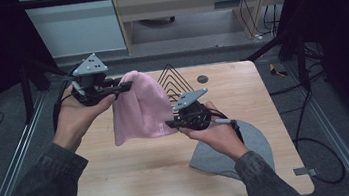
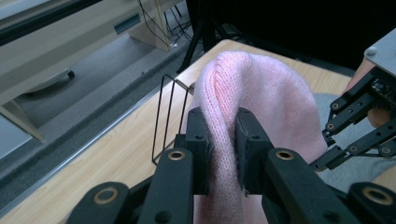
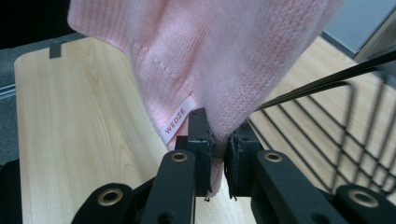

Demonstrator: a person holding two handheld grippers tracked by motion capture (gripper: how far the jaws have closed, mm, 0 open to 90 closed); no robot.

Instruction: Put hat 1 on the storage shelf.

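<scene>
A pink knit beanie hangs in the air above the wooden table, stretched between both grippers. My left gripper is shut on the hat's rounded top; in the left gripper view the knit bunches between that gripper's pads. Lower and to the right, my right gripper pinches the hat's bottom corner. The right gripper view has that gripper closed on the edge beside a white "WEDZE" label. The left gripper view also takes in the right gripper at the hat's far side.
A grey beanie lies flat on the table's near right, under my right forearm. A black wire rack stands at the table's far middle, behind the pink hat. A small dark round disc sits near the far edge.
</scene>
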